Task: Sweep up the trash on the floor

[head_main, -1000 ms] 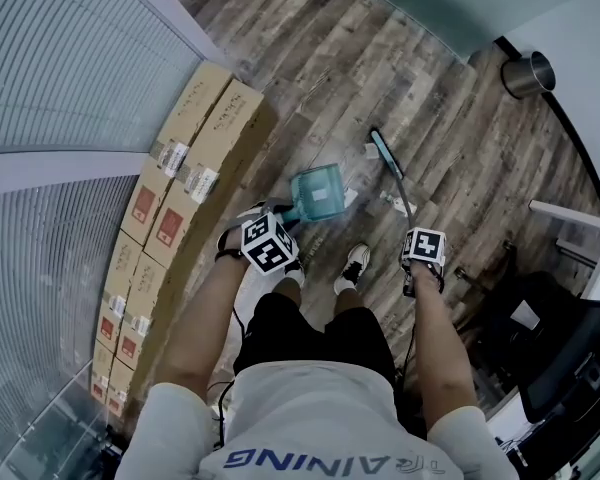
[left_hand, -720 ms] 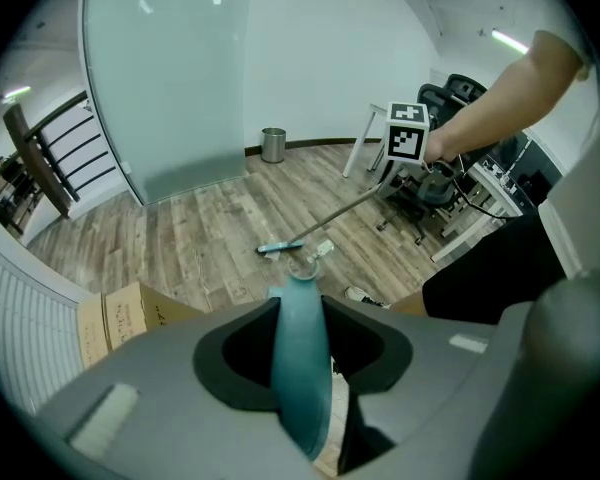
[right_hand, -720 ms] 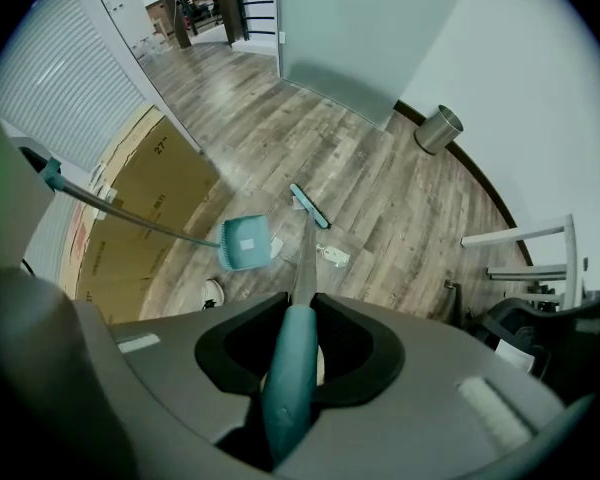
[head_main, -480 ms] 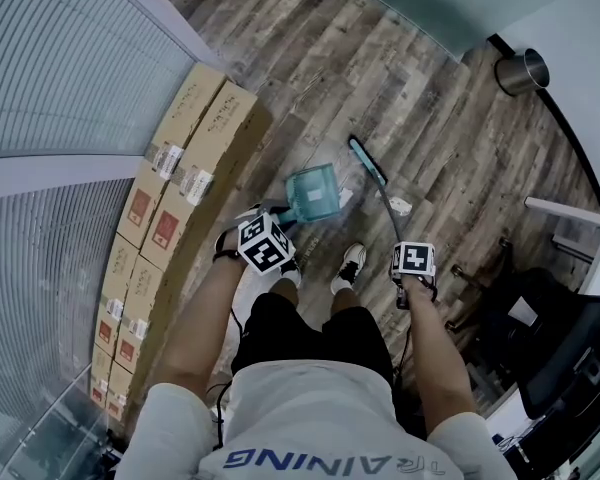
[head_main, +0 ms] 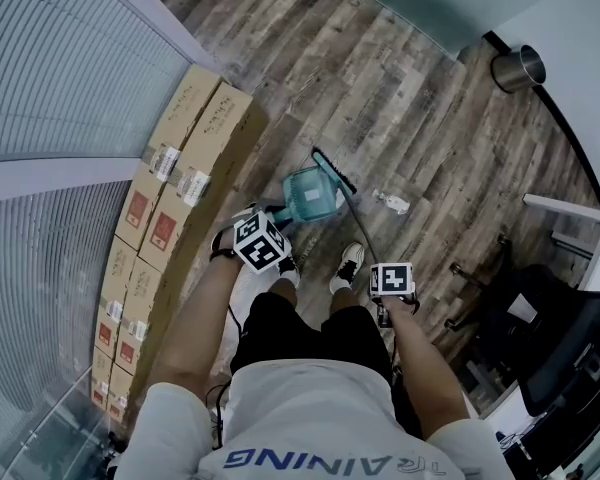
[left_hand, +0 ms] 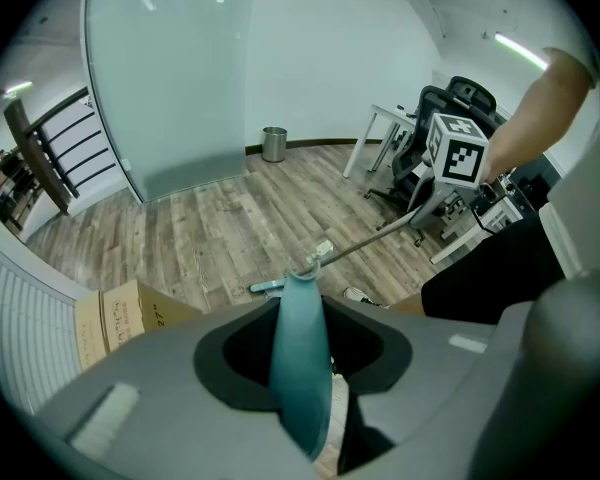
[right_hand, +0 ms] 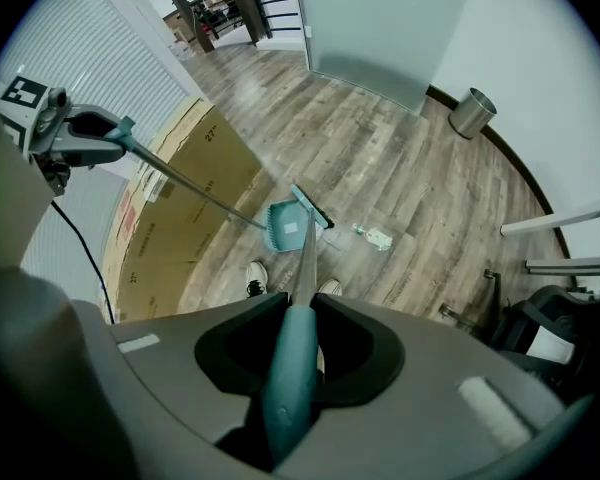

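A teal dustpan (head_main: 310, 196) rests on the wood floor ahead of my feet, with a small white scrap (right_hand: 289, 227) inside it. My left gripper (left_hand: 302, 313) is shut on the dustpan's long handle (left_hand: 300, 358). My right gripper (right_hand: 298, 318) points down and is shut on the teal broom handle (right_hand: 285, 398). The broom head (head_main: 332, 171) lies against the dustpan's open edge. One crumpled piece of trash (head_main: 392, 204) lies on the floor to the right of the broom, apart from it.
A row of cardboard boxes (head_main: 180, 198) lines the glass wall on the left. A metal bin (head_main: 518, 68) stands at the far right by the wall. A black office chair (head_main: 560, 348) and white desk legs (head_main: 570, 208) crowd the right side.
My right gripper has moved left, towards my feet. The broom head has swept left across the floor up to the dustpan. The left gripper and dustpan have stayed put.
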A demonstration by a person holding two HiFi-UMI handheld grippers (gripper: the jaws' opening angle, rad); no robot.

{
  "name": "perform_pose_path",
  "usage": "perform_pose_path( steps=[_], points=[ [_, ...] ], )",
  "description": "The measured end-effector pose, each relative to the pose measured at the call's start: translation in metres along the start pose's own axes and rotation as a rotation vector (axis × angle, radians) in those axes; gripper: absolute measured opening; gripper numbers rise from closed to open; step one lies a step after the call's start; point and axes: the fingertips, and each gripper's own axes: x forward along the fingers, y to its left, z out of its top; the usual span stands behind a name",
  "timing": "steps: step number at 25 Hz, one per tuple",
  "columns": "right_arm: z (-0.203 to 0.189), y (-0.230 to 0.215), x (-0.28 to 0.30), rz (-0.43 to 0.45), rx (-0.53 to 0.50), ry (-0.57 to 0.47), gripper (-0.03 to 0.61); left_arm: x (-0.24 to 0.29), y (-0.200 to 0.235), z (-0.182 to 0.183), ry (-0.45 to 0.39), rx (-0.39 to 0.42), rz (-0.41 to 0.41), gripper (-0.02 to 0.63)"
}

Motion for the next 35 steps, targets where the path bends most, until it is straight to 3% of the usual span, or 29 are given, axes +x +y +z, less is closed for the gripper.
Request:
perform_pose_path(
  steps=[11, 18, 30, 35],
  points=[
    [-0.013, 0.026, -0.005, 0.104, 0.041, -0.037, 0.104, 0.001, -0.003, 0.0, 0.004, 0.0, 0.003, 0.126],
    [-0.01, 0.006, -0.016, 0.144, 0.119, -0.063, 0.104, 0.0, -0.003, -0.001, 0.004, -0.001, 0.003, 0.126],
    [0.023, -0.082, -0.02, 0.025, 0.256, -0.155, 0.106, 0.0, -0.005, -0.002, 0.003, -0.002, 0.001, 0.124],
    [0.025, -0.078, 0.002, 0.043, 0.285, -0.124, 0.104, 0.0, -0.006, -0.001, -0.003, -0.001, 0.004, 0.124]
  ],
)
